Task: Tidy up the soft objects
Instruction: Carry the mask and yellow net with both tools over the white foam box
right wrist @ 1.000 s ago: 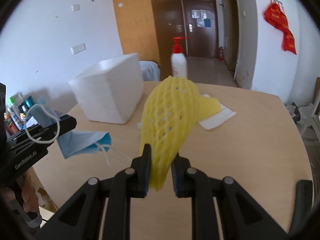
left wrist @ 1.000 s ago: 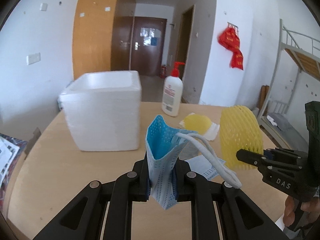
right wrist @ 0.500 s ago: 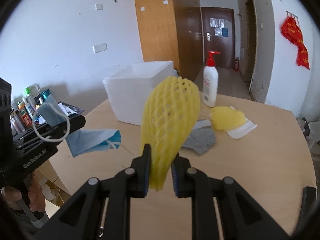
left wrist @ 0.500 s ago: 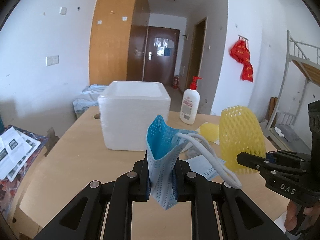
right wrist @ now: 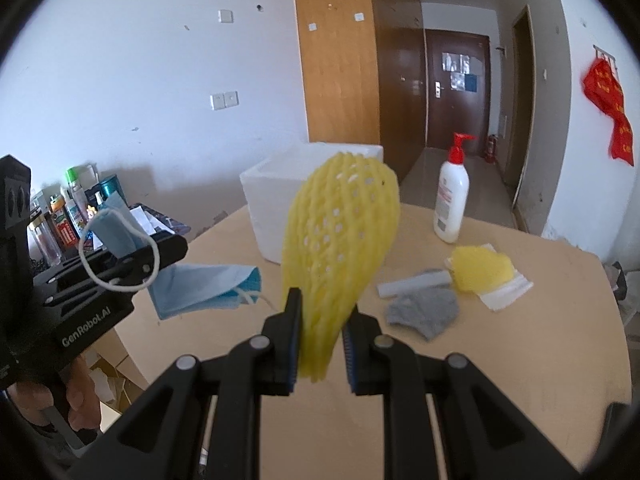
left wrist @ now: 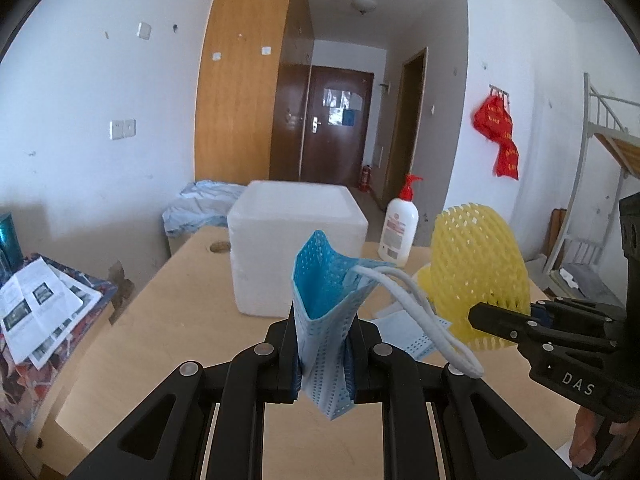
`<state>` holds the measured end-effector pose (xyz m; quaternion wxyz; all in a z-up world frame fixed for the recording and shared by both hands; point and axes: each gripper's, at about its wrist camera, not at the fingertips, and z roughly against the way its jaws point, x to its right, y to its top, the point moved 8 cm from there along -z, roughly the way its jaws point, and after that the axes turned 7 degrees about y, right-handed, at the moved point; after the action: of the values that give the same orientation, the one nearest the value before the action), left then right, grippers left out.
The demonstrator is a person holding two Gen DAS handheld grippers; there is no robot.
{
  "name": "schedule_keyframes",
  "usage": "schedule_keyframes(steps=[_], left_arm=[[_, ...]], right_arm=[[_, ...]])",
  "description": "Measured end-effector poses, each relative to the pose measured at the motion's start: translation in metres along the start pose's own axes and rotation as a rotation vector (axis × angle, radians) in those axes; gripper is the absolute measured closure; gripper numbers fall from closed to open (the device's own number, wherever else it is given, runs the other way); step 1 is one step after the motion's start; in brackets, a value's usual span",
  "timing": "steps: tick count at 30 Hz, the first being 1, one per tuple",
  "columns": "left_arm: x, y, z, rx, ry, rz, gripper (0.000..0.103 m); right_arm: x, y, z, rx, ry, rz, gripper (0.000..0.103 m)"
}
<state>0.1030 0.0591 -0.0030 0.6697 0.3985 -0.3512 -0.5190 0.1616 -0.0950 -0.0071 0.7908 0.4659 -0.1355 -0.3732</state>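
My left gripper (left wrist: pixel 323 356) is shut on a blue face mask (left wrist: pixel 326 308), held upright above the wooden table (left wrist: pixel 180 320), its white ear loop hanging off to the right. My right gripper (right wrist: pixel 320 344) is shut on a yellow foam net sleeve (right wrist: pixel 340 240), which stands up between the pads. Each gripper shows in the other's view: the right gripper (left wrist: pixel 480 314) with the yellow net (left wrist: pixel 476 268), the left gripper (right wrist: pixel 176 246) with the mask (right wrist: pixel 116 232). On the table lie a second blue mask (right wrist: pixel 200 288), a grey cloth (right wrist: pixel 424 312), a grey strip and another yellow net (right wrist: pixel 480 270).
A white foam box (left wrist: pixel 296 240) stands at the back of the table, with a lotion pump bottle (right wrist: pixel 450 204) to its right. A side table with papers (left wrist: pixel 36 308) and bottles (right wrist: pixel 64 216) is at the left. A bunk bed frame (left wrist: pixel 600 184) stands far right.
Both grippers have drawn back and risen with their loads still held. The foam box and bottle look smaller and farther off, and more of the table and room shows.
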Motion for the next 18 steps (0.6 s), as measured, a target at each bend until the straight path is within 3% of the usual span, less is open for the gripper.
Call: schedule_keyframes(steps=[18], left_arm=[[-0.018,0.071,-0.042,0.079,0.061,-0.008,0.086]], right_arm=[[-0.006,0.074,-0.05,0.027,0.043,0.07,0.081]])
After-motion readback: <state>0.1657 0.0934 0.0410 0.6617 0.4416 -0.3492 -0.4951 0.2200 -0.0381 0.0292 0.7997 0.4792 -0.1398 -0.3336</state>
